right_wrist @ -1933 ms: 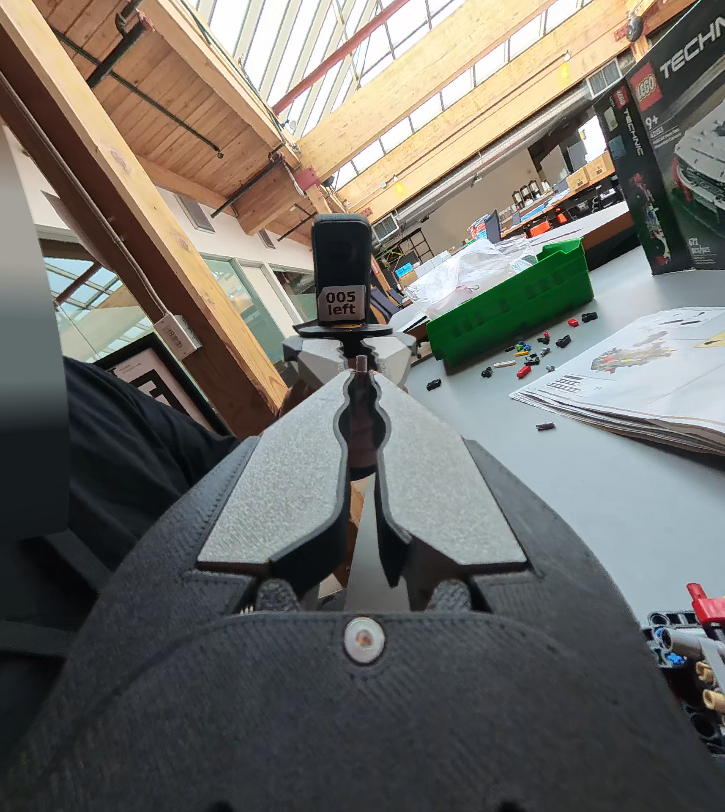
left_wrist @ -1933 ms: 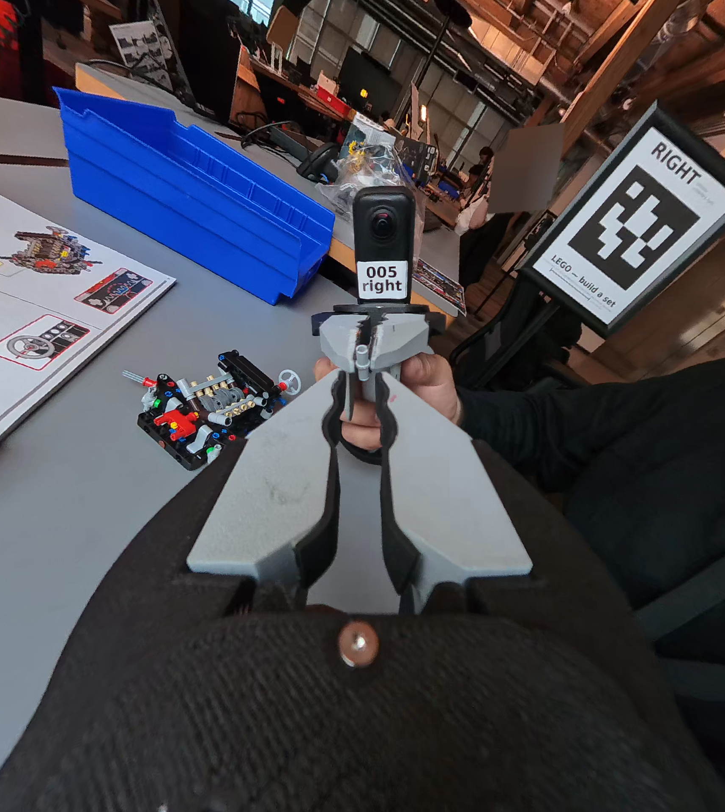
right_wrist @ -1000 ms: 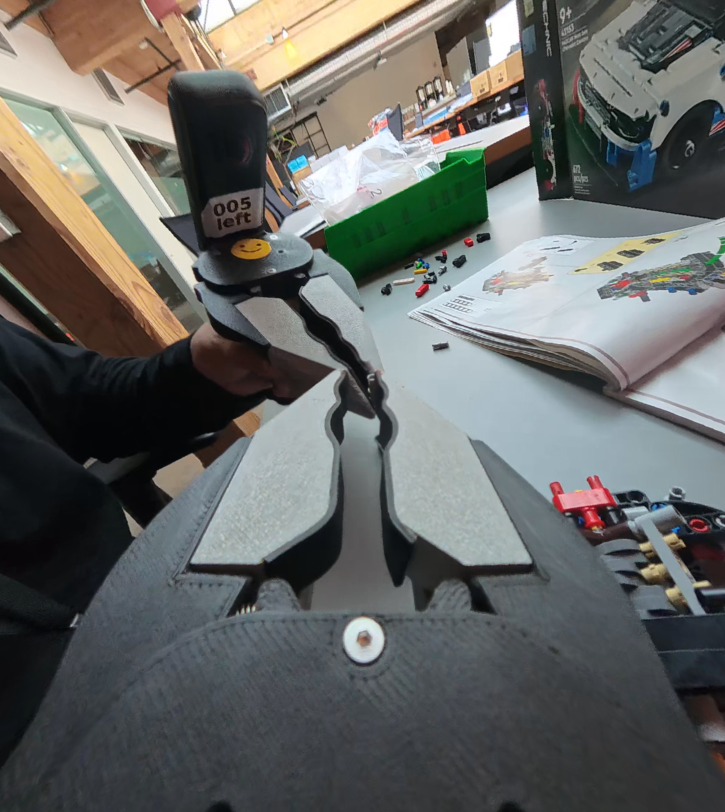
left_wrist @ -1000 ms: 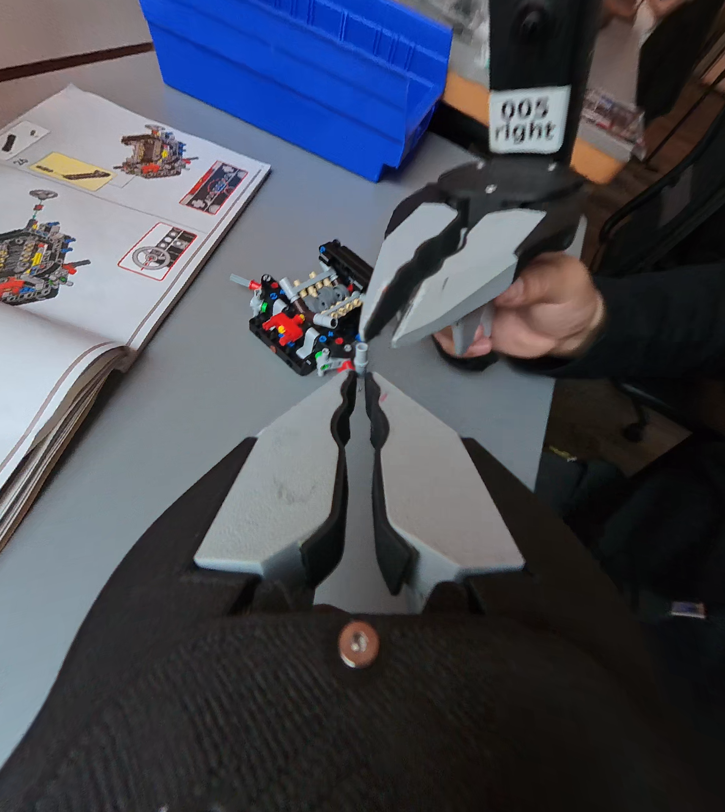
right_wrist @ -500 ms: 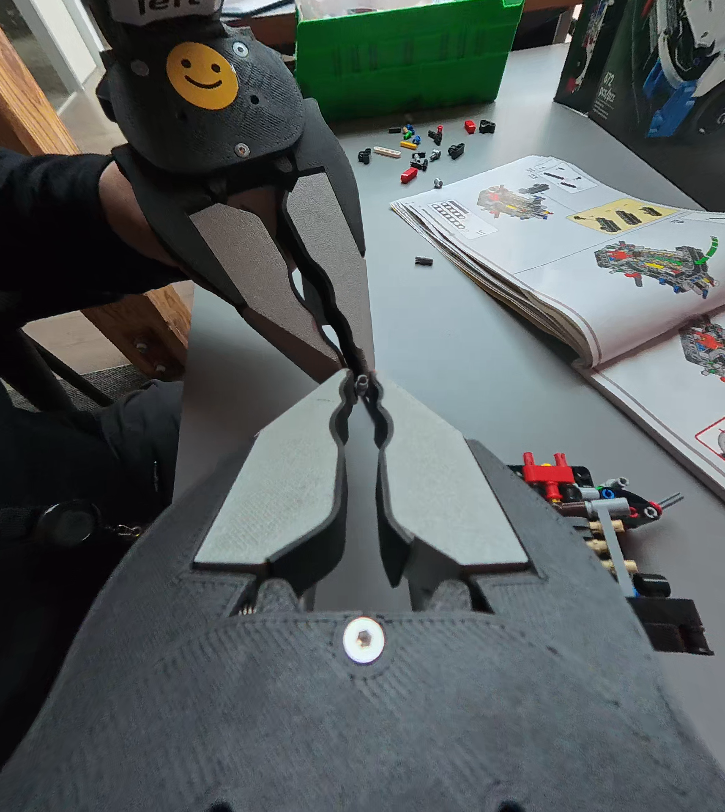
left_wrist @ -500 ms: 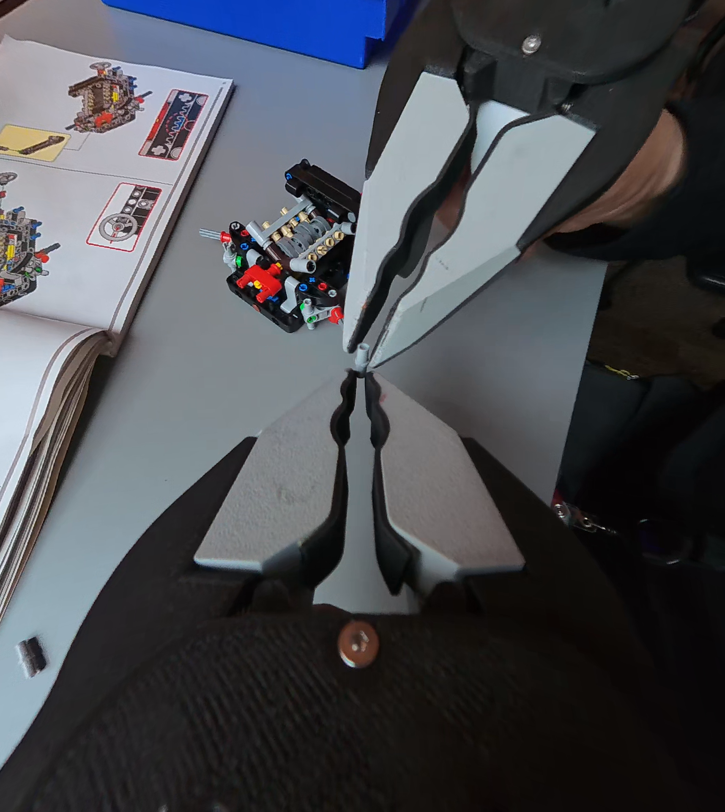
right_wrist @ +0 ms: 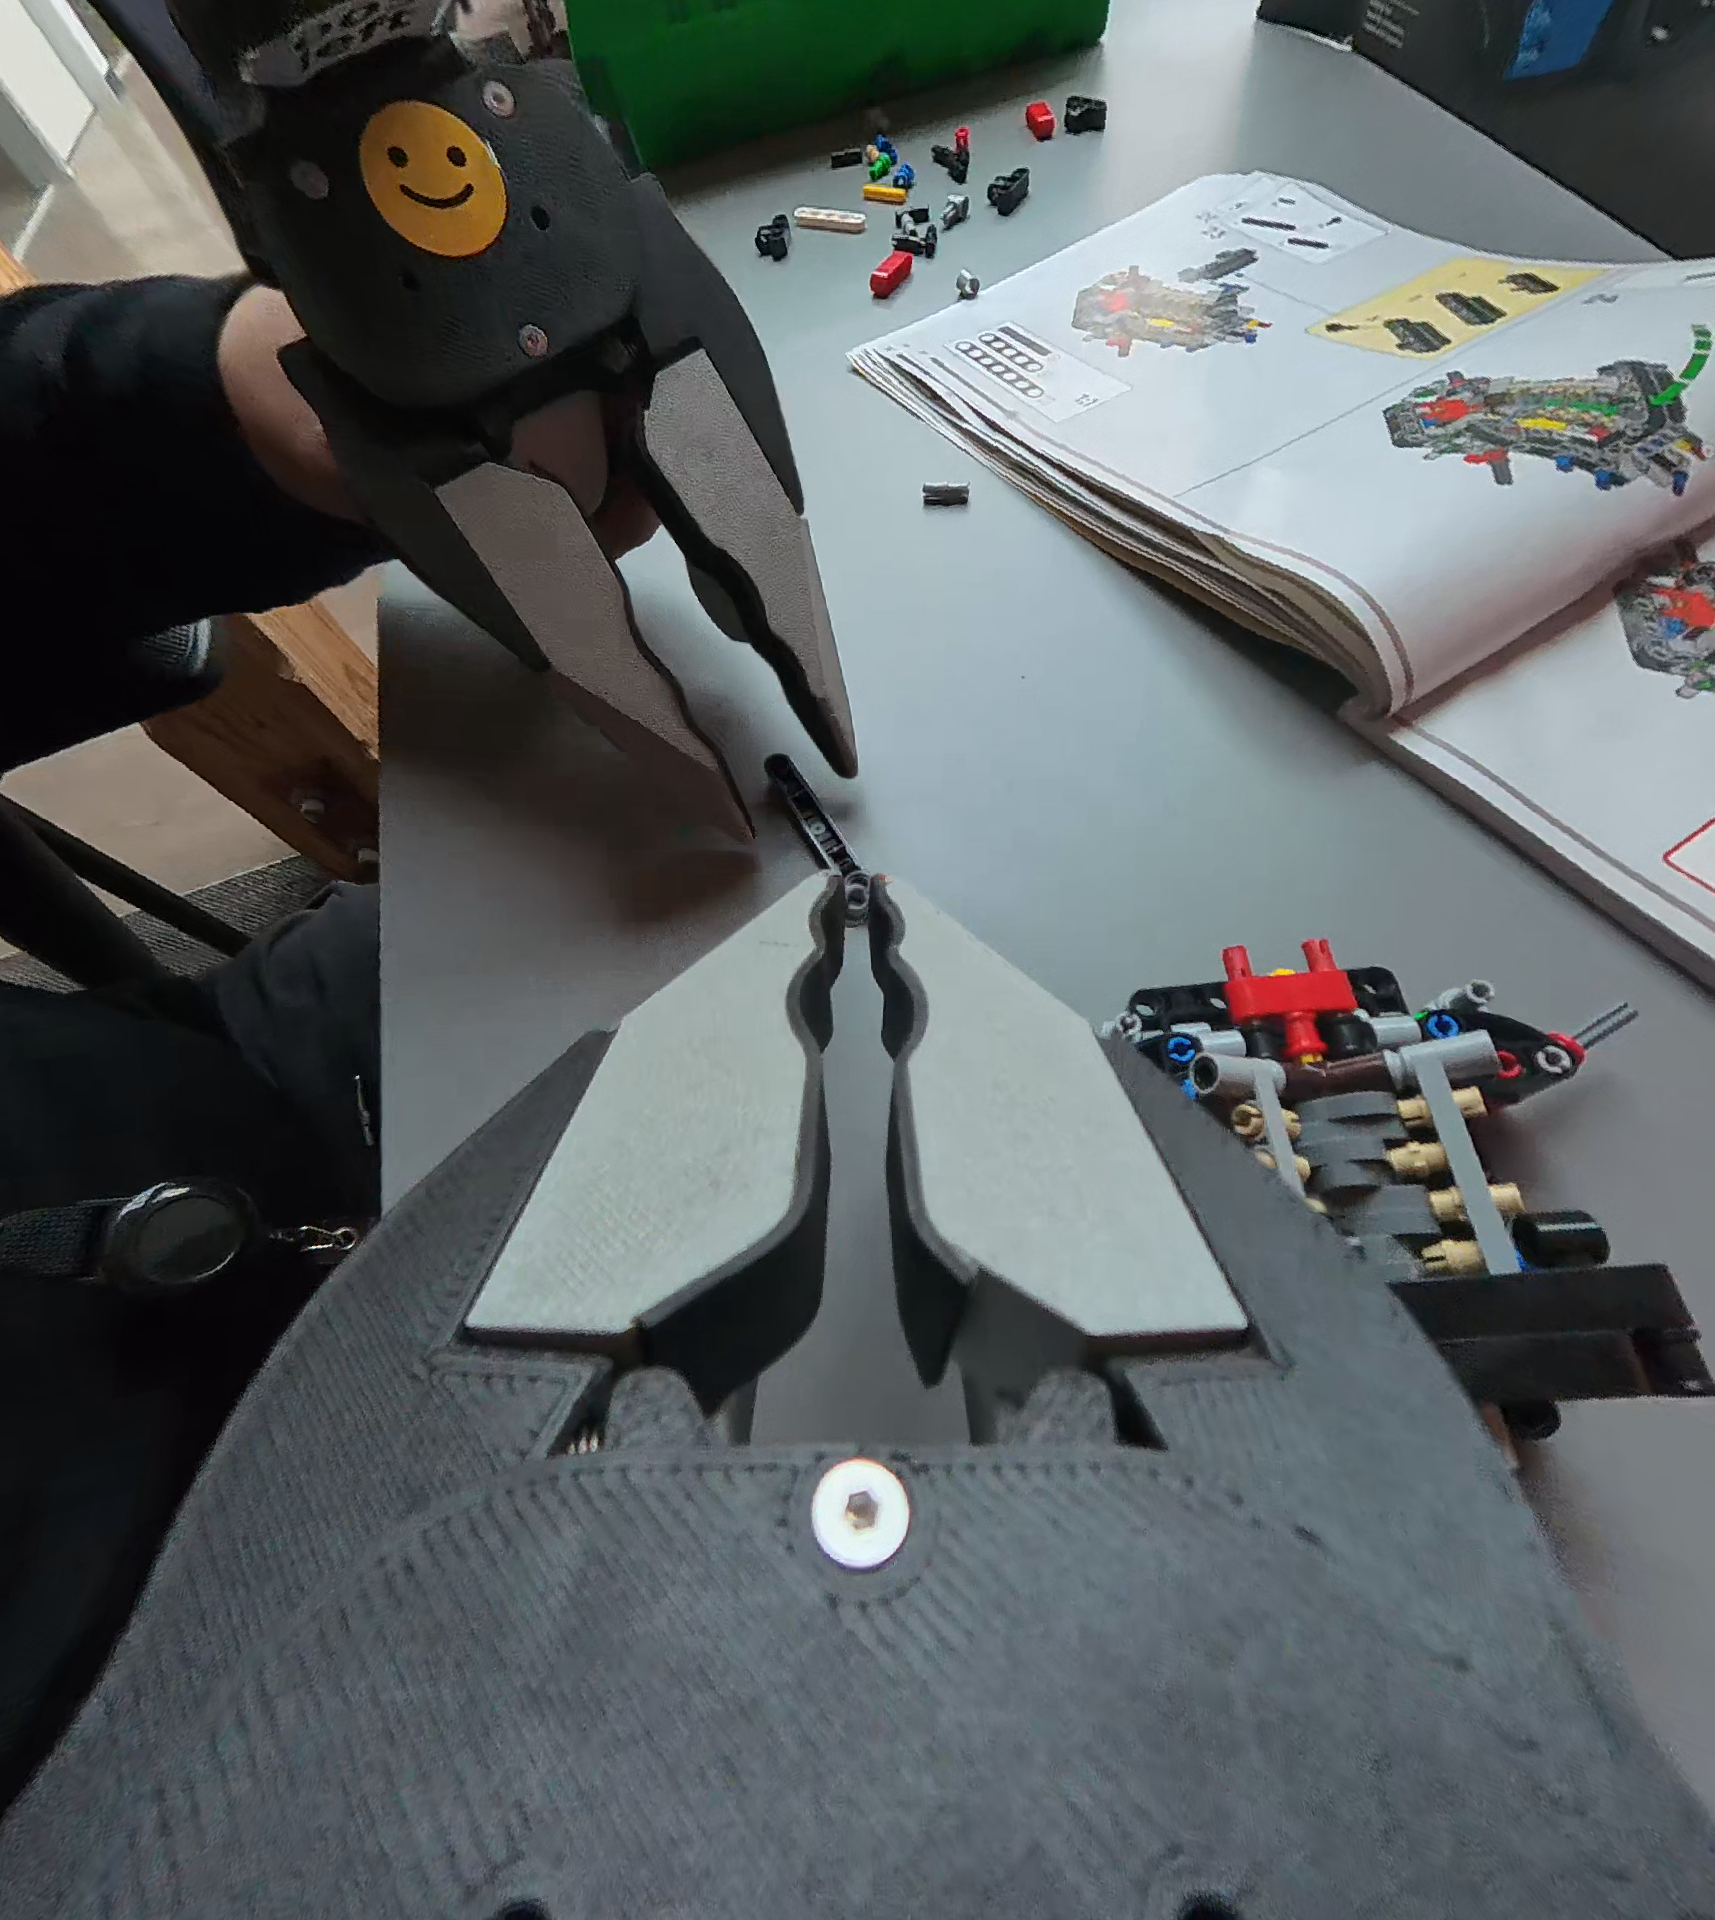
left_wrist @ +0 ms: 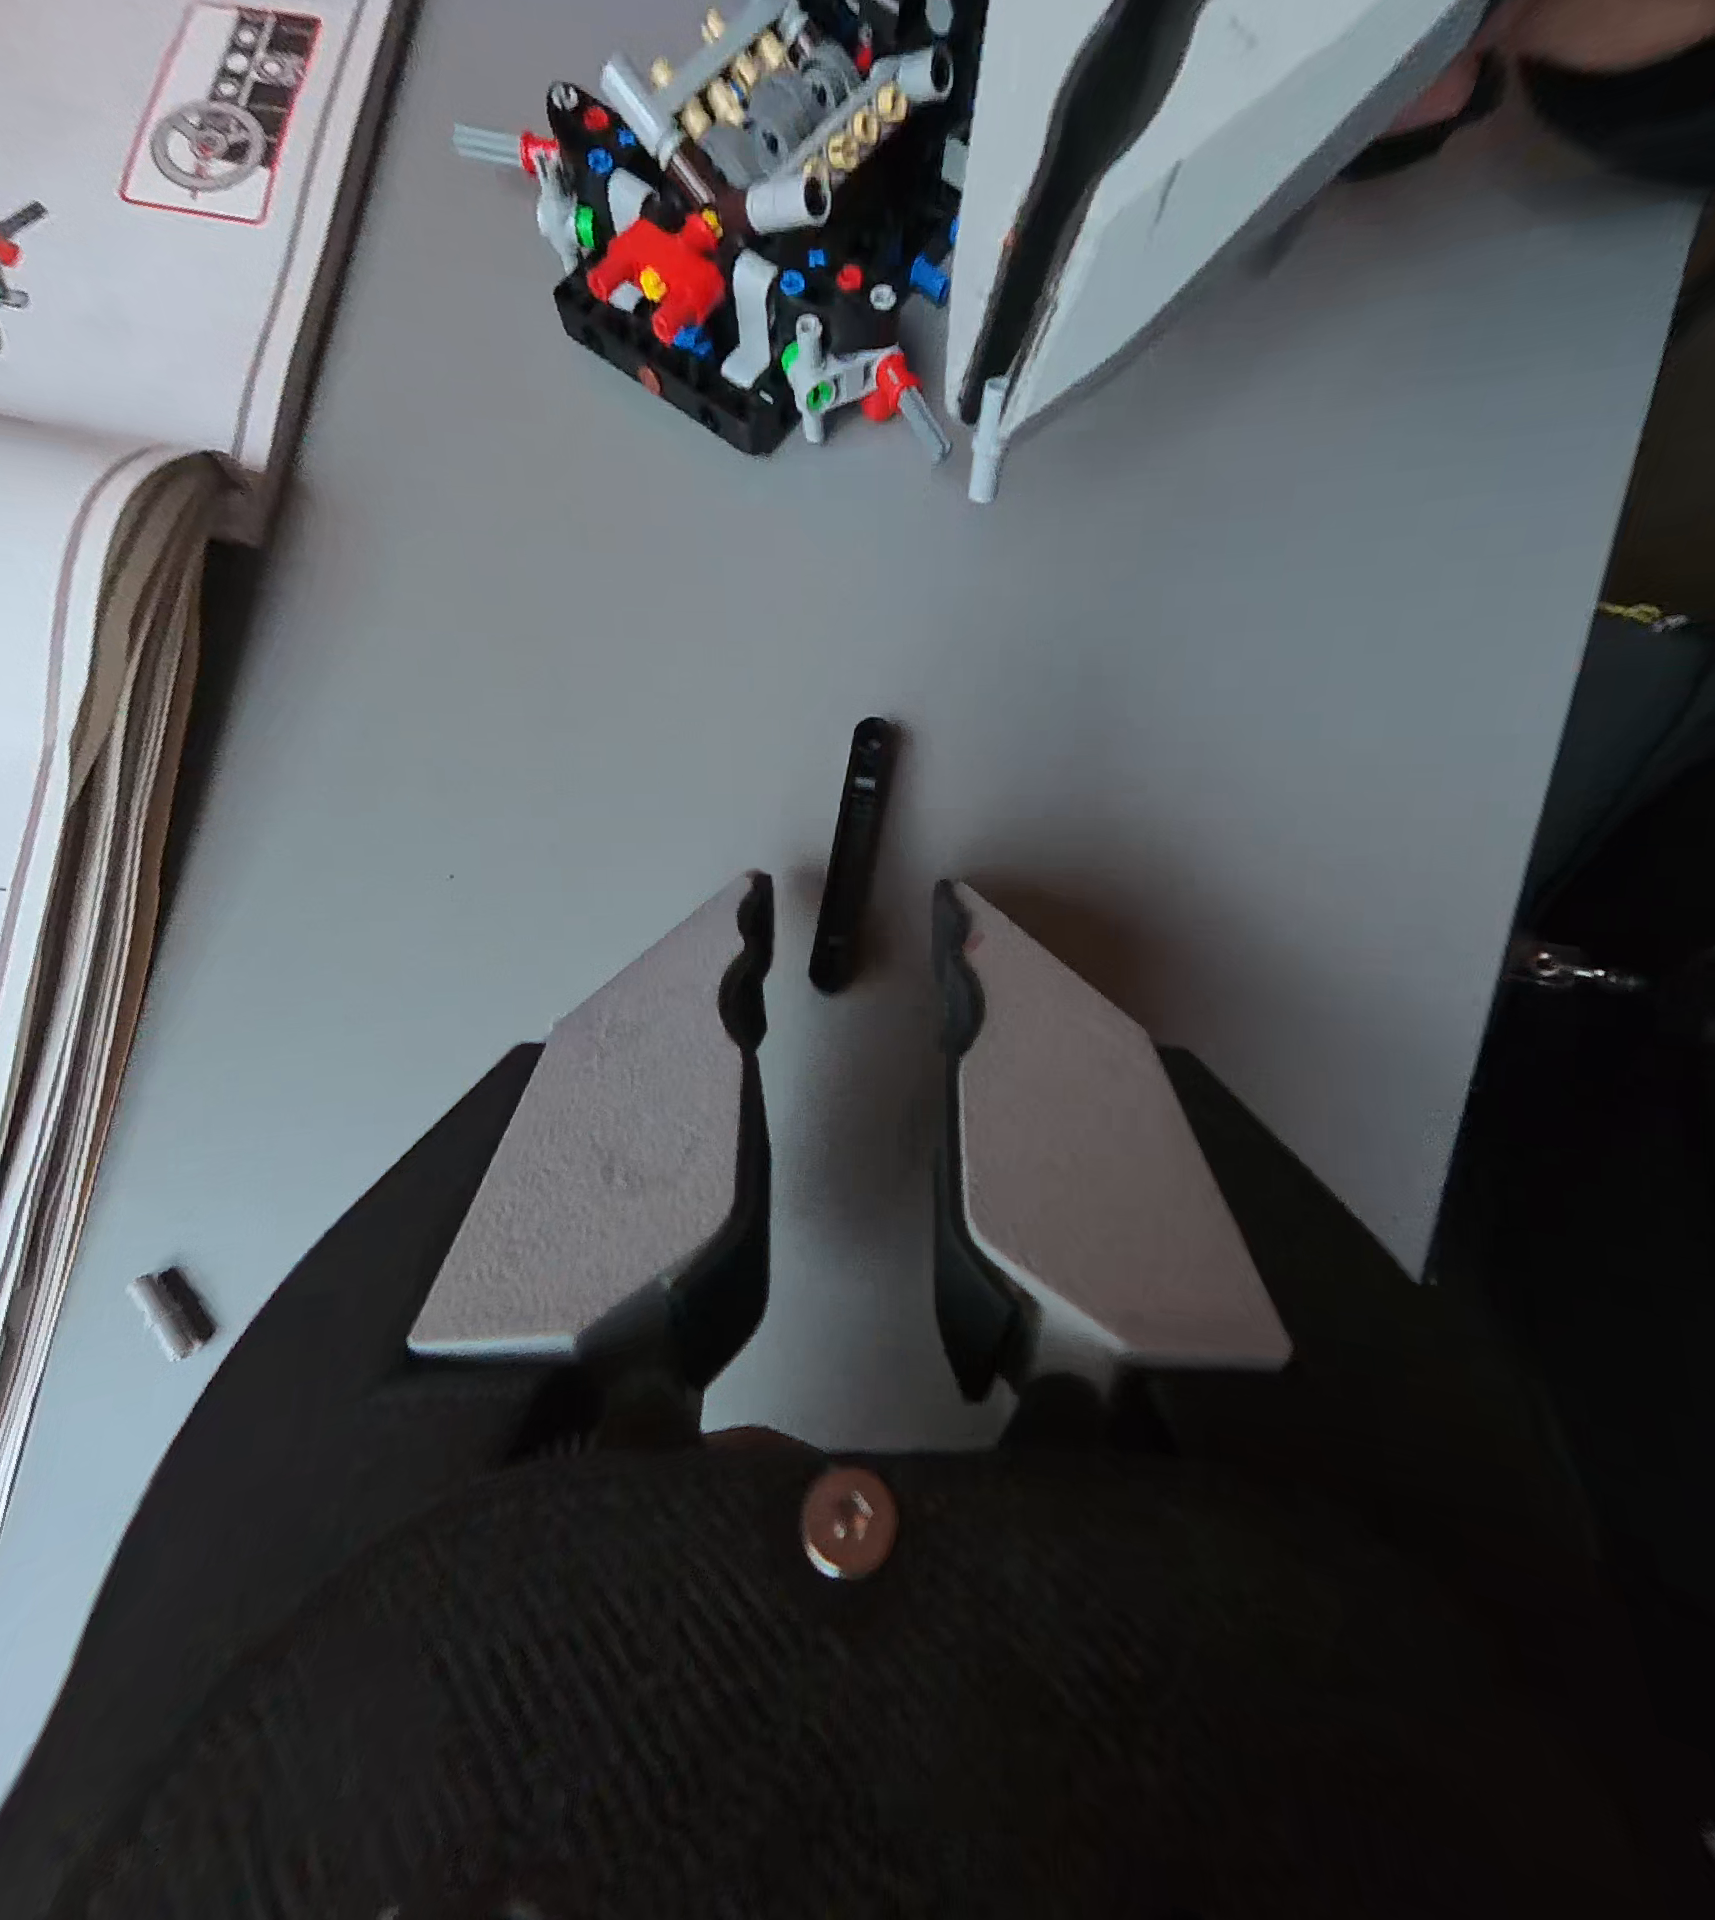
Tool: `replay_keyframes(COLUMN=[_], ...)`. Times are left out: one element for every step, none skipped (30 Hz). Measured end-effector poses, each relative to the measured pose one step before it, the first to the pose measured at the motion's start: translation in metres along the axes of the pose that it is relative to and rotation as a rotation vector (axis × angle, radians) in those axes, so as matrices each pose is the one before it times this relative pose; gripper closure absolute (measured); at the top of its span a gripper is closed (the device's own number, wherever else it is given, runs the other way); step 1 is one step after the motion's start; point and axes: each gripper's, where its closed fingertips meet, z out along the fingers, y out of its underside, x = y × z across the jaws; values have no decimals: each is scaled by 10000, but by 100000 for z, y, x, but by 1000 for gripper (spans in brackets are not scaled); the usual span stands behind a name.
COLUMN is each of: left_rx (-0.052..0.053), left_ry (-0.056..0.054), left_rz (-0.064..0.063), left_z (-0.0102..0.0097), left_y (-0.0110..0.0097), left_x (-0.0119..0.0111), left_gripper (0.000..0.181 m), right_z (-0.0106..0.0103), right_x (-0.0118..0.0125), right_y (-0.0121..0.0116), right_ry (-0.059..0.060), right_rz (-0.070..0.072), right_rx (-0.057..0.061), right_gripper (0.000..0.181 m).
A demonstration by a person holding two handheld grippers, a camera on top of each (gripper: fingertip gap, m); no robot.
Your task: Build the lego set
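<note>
Black beam point(left_wrist: 855, 852) dropped, lies pointing away lengthwise.

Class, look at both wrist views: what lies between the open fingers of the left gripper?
A slim black lego beam lies flat on the grey table between the left gripper's open fingers, untouched. Its near end is partly hidden in the right wrist view.

Two grippers over one grey table point(left_wrist: 541, 644) — one open instruction booklet point(right_wrist: 1455, 499), one part-built model point(left_wrist: 728, 239), one black beam point(left_wrist: 855, 852), one green bin point(right_wrist: 832, 52) — roughly fifteen loose pieces point(right_wrist: 926, 197) scattered.
</note>
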Motion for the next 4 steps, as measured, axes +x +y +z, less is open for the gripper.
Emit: replay_keyframes(left_rx=[-120,-63,175,73], left_ry=[81,154,187,240], left_rz=[146,159,152,171], left_z=[339,366,264,276], left_y=[223,66,-362,-276], left_x=[-8,126,156,173], left_gripper=[155,157,162,170], right_z=[118,93,96,75], right_x=[50,8,-61,-62], right_y=[157,131,105,135], right_ry=[58,30,-5,-10], right_rz=[58,54,52,62], right_rx=[-72,-56,-40,-61], right_gripper=[180,180,180,180])
